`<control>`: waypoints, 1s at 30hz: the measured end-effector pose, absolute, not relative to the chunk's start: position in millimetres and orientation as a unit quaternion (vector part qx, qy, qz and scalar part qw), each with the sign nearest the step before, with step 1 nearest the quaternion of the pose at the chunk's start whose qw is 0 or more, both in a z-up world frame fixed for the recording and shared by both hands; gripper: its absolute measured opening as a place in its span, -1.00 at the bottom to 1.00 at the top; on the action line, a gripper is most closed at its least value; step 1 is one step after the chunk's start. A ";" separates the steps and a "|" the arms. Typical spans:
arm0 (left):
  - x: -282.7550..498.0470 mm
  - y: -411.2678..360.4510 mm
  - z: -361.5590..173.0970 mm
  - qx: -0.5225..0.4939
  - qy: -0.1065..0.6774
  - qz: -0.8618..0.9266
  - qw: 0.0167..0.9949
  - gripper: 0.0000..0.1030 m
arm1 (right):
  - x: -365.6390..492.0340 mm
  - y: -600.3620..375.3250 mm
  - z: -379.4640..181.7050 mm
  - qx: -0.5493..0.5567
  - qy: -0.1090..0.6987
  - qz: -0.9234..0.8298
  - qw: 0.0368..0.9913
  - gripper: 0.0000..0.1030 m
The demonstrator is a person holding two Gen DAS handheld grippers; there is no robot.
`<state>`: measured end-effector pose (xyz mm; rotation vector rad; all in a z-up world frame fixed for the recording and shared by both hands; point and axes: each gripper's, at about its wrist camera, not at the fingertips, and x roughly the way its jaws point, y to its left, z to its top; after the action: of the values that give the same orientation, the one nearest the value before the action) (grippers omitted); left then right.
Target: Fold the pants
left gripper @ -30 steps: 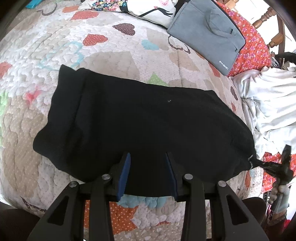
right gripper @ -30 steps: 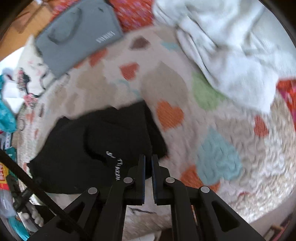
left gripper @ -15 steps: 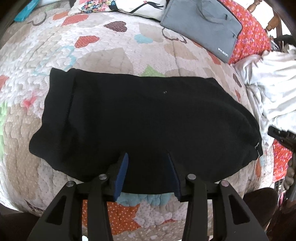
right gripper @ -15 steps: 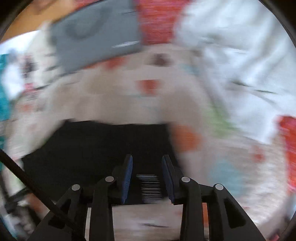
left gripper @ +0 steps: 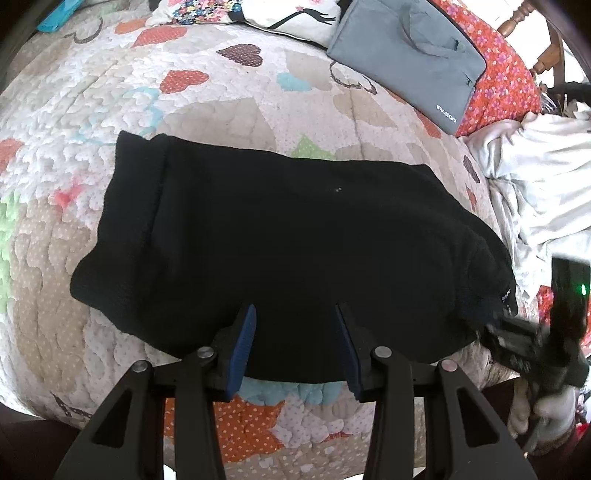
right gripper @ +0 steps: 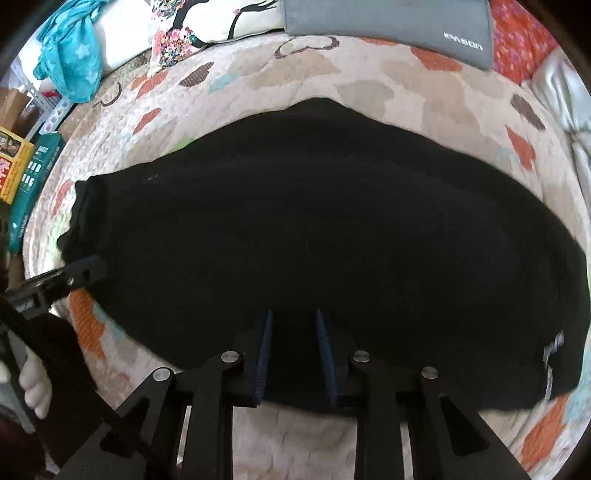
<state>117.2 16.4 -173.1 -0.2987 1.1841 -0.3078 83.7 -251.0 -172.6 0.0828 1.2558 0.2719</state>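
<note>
The black pants [left gripper: 288, 243] lie folded flat as a wide dark slab on the heart-patterned quilt [left gripper: 221, 122]; they also fill the right wrist view [right gripper: 325, 229]. My left gripper [left gripper: 295, 314] is open and empty, its fingertips over the pants' near edge. My right gripper [right gripper: 293, 317] is open and empty above the near edge, toward the middle of the pants. In the left wrist view the right gripper [left gripper: 524, 343] shows at the pants' right end. In the right wrist view the left gripper [right gripper: 62, 277] shows at the pants' left end.
A grey laptop bag [left gripper: 410, 55] lies at the back of the bed. A crumpled white garment [left gripper: 543, 177] is on the right. Patterned pillows [right gripper: 207, 26] and a teal cloth [right gripper: 70, 59] sit at the back left. Boxes [right gripper: 18, 173] stand off the left edge.
My right gripper has let go of the pants' end, opened, and swung toward the middle of the pants. The end it held now lies flat. The left gripper stayed open and barely moved.
</note>
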 end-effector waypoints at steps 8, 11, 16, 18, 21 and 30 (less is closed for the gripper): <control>117.2 14.4 -171.3 -0.147 0.555 -0.149 0.805 -0.19 | 47.5 -279.0 -180.7 0.087 0.654 0.139 0.738 -0.49; 115.7 16.0 -168.7 -0.149 0.548 -0.148 0.810 -0.19 | 57.7 -284.9 -142.2 0.076 0.587 0.134 0.795 -0.49; 110.7 40.7 -155.9 -0.177 0.509 -0.131 0.832 -0.19 | 114.4 -273.2 -114.4 0.100 0.526 0.145 0.832 -0.39; 111.3 54.9 -158.1 -0.181 0.509 -0.107 0.835 -0.16 | 151.2 -264.6 -116.6 0.112 0.510 0.144 0.840 -0.35; 116.3 65.4 -176.3 -0.201 0.542 -0.098 0.810 -0.15 | 204.0 -254.1 -127.3 0.115 0.515 0.137 0.839 -0.34; 119.0 62.4 -171.8 -0.185 0.528 -0.114 0.821 -0.15 | 297.6 -230.3 -171.4 0.094 0.543 0.067 0.831 -0.35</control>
<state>119.0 62.4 -171.8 -0.3940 1.1227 -0.2418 297.6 -230.3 -171.4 0.1992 1.1525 0.1426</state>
